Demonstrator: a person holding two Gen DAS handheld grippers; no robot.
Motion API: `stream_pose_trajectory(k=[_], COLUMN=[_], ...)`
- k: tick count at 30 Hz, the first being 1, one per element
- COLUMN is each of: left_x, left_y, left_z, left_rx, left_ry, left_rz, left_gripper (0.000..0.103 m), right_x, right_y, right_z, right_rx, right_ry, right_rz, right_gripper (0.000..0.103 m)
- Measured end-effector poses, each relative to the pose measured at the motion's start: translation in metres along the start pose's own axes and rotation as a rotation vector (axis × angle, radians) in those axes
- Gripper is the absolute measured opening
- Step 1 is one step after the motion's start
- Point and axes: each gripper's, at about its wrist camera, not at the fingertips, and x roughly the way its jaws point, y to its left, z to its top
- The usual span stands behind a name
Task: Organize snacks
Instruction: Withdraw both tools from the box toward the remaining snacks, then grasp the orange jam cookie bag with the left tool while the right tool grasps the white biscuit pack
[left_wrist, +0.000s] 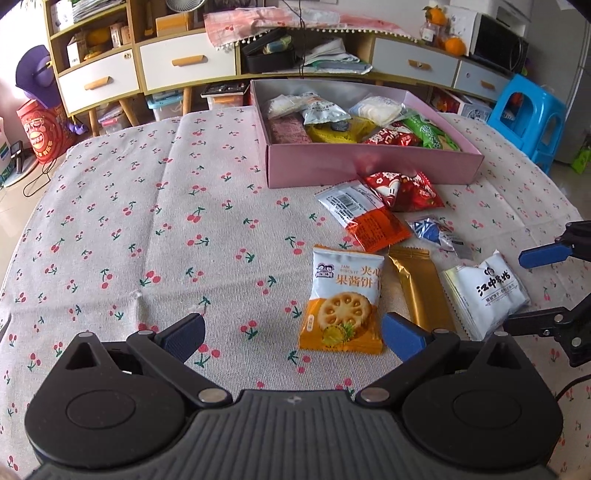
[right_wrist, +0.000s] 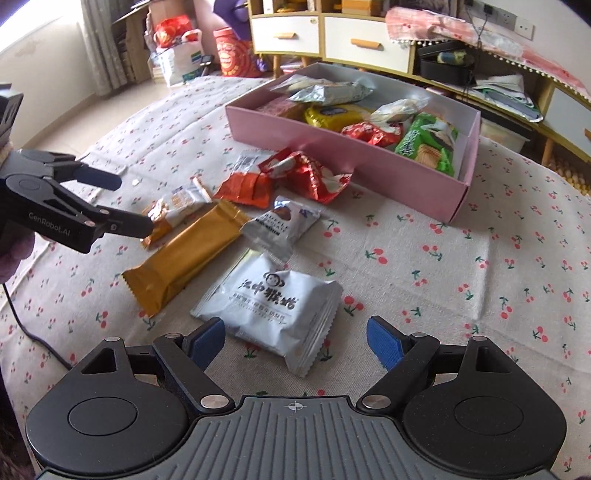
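Right wrist view: the right gripper (right_wrist: 295, 341) is held wide apart and empty, just above the white snack pack (right_wrist: 273, 306) on the cherry tablecloth (right_wrist: 443, 266). The left gripper (left_wrist: 291, 334) is wide apart beside the jam biscuit pack (left_wrist: 341, 302), below the pink box (left_wrist: 369, 162).

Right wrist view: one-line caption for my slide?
Open right gripper poised over a white snack packet, loose snacks and pink box beyond.

A blue plastic stool (left_wrist: 528, 118) stands beside the table; white-drawered cabinet (left_wrist: 184, 62) behind
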Motion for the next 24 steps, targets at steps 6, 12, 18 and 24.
stream_pose_trajectory(k=[6,12,18,24], left_x=[0.009,0.012,0.014,0.015], left_y=[-0.008,-0.005,-0.006,-0.006], left_z=[-0.004,-0.004,-0.001,0.002], left_rx=[0.047,0.036,0.024,0.02], left_ry=[0.024,0.003,0.002,0.016], left_rz=[0.009,0.0,0.006,0.007], left_gripper=[0.103,0.103,0.103,0.103], right_x=[0.006,0.01,0.015,0.017], right_y=[0.009,-0.001,-0.002,-0.001], right_z=[-0.007,-0.007,-0.001,0.003], right_rx=[-0.077,-0.057,-0.063,-0.057], right_ry=[-0.022,-0.05,-0.044,-0.035], right_rz=[-0.029,-0.002,0.005,-0.002], right_gripper=[0.101,0.103,0.103,0.103])
